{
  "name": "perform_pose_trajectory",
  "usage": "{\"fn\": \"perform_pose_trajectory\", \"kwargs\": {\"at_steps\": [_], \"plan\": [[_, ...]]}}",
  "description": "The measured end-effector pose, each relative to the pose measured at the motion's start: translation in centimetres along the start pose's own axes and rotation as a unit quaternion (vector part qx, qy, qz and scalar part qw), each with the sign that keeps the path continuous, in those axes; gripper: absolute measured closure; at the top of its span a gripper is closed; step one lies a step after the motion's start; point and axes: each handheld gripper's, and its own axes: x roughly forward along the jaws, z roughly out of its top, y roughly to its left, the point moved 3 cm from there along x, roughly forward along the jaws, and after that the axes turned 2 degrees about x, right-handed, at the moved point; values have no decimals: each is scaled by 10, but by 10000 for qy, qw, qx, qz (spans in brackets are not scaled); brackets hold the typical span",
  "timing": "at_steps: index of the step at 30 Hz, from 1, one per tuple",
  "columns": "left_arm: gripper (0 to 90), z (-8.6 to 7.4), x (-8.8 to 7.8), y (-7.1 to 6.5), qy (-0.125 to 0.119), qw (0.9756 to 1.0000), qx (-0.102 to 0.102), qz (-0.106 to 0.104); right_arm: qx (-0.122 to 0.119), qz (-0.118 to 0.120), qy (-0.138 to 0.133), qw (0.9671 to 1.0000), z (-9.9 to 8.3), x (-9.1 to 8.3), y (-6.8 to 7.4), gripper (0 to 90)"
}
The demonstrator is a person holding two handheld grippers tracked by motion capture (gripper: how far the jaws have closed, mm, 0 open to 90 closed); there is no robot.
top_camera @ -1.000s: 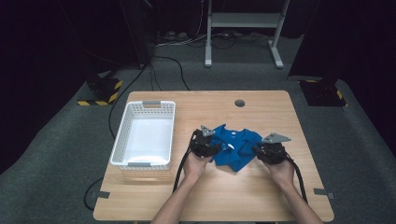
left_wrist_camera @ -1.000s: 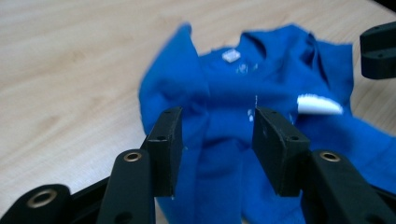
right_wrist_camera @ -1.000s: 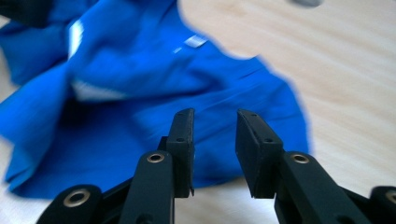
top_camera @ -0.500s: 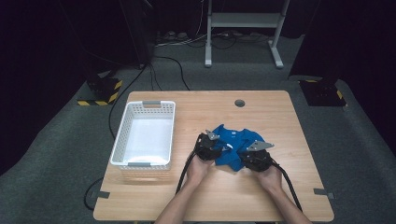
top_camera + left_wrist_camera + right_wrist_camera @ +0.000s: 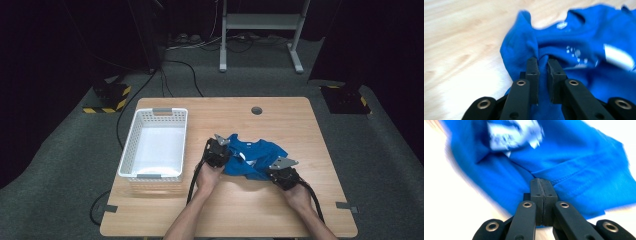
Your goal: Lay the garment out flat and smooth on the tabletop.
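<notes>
A dark room with grey carpet surrounds a light wooden bench (image 5: pixel 280 210); cables trail over the floor at the far side, beside the feet of a grey metal stand (image 5: pixel 260 30). On the left part of the bench stands a white plastic basket (image 5: pixel 131 150) with perforated walls, nothing in it. Just right of the basket, the left hand-held gripper (image 5: pixel 218 150) sits at the left edge of a crumpled blue T-shirt (image 5: pixel 260 159) with white print, which lies near the middle of the bench. In the left gripper view its jaws have just been closing and now pinch a raised fold of the blue fabric between them. Further right and nearer, the right hand-held gripper (image 5: pixel 281 171) meets the near right edge of the T-shirt. In the right gripper view its jaws have likewise just been closing; they stand pressed together over the hemmed edge of the shirt, clamping the cloth. A black cable runs from each gripper toward the near edge.
</notes>
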Motion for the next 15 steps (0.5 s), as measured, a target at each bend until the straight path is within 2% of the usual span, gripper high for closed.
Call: {"fn": "perform_pose_trajectory", "kwargs": {"at_steps": [3, 5, 7, 10, 12, 13, 15], "plan": [[811, 5, -5, 6, -51, 9999, -94, 27, 63, -51, -19, 10000, -9, -10, -9, 900], [803, 5, -1, 9, -7, 9999, -138, 65, 119, -62, -56, 9999, -12, -14, -13, 900], [756, 3, 4, 9, 10, 9998, -217, 32, 201, -16, -114, 9997, -12, -16, -14, 884], [647, -3, 9, 3, 106, 9998, -146, -57, 282, -19, -352, 9990, -5, -18, -14, 783], [595, -6, 8, -1, 81, 9998, -84, -142, 365, 6, -488, 9981, 1, -19, -14, 716], [590, -8, 6, -4, 39, 9997, -58, -231, 384, -1, -537, 9978, 4, -19, -14, 691], [577, -11, -2, -9, -31, 9997, -3, -241, 443, -15, -646, 9969, 13, -17, -15, 651]]}}
